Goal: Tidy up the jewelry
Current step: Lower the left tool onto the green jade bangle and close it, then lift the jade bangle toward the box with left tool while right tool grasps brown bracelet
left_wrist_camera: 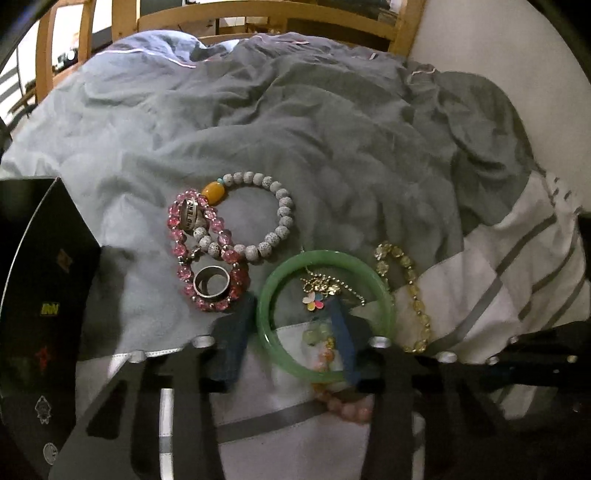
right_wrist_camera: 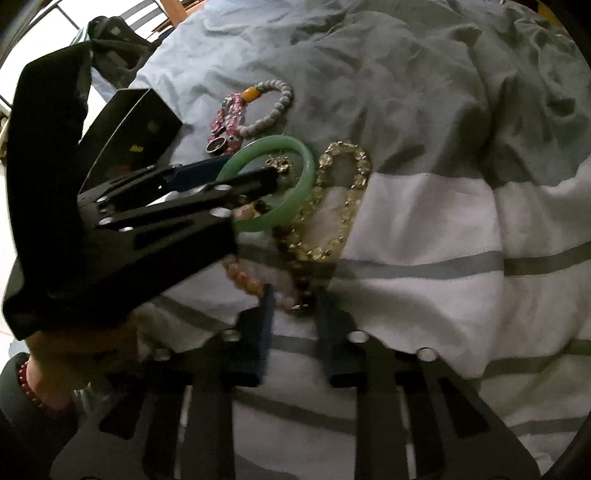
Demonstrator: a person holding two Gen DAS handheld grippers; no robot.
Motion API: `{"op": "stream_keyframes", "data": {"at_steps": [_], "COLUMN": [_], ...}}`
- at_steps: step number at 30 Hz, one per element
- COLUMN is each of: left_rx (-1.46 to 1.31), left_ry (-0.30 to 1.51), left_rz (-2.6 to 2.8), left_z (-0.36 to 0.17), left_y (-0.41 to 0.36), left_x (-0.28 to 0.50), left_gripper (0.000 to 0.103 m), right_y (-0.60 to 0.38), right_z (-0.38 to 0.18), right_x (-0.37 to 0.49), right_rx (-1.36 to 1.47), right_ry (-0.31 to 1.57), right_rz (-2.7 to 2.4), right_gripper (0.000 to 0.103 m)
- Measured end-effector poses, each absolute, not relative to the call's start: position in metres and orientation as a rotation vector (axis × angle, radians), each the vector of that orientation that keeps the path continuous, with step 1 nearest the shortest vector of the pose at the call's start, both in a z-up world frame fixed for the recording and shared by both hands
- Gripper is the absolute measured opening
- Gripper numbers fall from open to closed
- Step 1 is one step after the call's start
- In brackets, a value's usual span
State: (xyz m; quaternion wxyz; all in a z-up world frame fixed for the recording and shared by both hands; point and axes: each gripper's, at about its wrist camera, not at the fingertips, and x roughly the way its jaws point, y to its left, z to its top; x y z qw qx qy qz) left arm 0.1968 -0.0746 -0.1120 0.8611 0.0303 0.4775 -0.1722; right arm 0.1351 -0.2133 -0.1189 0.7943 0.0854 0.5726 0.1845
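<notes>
Jewelry lies on a bed. A green jade bangle (left_wrist_camera: 325, 314) (right_wrist_camera: 295, 184) holds a flower charm chain (left_wrist_camera: 317, 291). My left gripper (left_wrist_camera: 291, 314) (right_wrist_camera: 236, 171) is open, one finger left of the bangle, the other inside its ring. A pink crystal bracelet (left_wrist_camera: 207, 258), a grey bead bracelet (left_wrist_camera: 258, 214) with an amber bead, and two silver rings (left_wrist_camera: 211, 282) lie to the left. A yellow crystal bracelet (left_wrist_camera: 406, 295) (right_wrist_camera: 343, 199) lies to the right. My right gripper (right_wrist_camera: 293, 299) is open around the dark beads of a strand beside a pink bead bracelet (right_wrist_camera: 251, 284).
A black open box (left_wrist_camera: 40, 295) (right_wrist_camera: 136, 129) stands at the left. The bedding is a rumpled grey duvet (left_wrist_camera: 295, 129) and a white striped sheet (right_wrist_camera: 443, 258). A wooden bed frame (left_wrist_camera: 258, 18) is at the far end. The hand holding the left gripper (right_wrist_camera: 74, 350) is close.
</notes>
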Motion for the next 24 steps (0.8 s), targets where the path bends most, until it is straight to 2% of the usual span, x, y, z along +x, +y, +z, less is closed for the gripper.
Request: {"op": "stream_keyframes", "data": {"at_steps": [1, 3, 22, 24], "left_rx": [0.05, -0.001, -0.006, -0.006], "left_ry": [1.009, 1.019, 0.914, 0.903], "left_rz": [-0.353, -0.36, -0.314, -0.308], "left_z": [-0.111, -0.11, -0.048, -0.042], "left_y": [-0.072, -0.064, -0.041, -0.037], "left_x": [0.198, 0.2, 0.155, 0.148], "left_gripper": [0.018, 0.011, 0.009, 0.009], "right_y": [-0.215, -0.219, -0.253, -0.253], "right_z": [-0.117, -0.111, -0.042, -0.038], "right_x": [0.134, 0.13, 0.103, 0.101], "right_rx": [0.19, 0.211, 0.321, 0.322], "right_ry": [1.223, 1.194, 0.895, 0.875], "right_rz": [0.399, 0.419, 0.459, 0.466], "right_gripper": [0.013, 0.013, 0.012, 0.007]}}
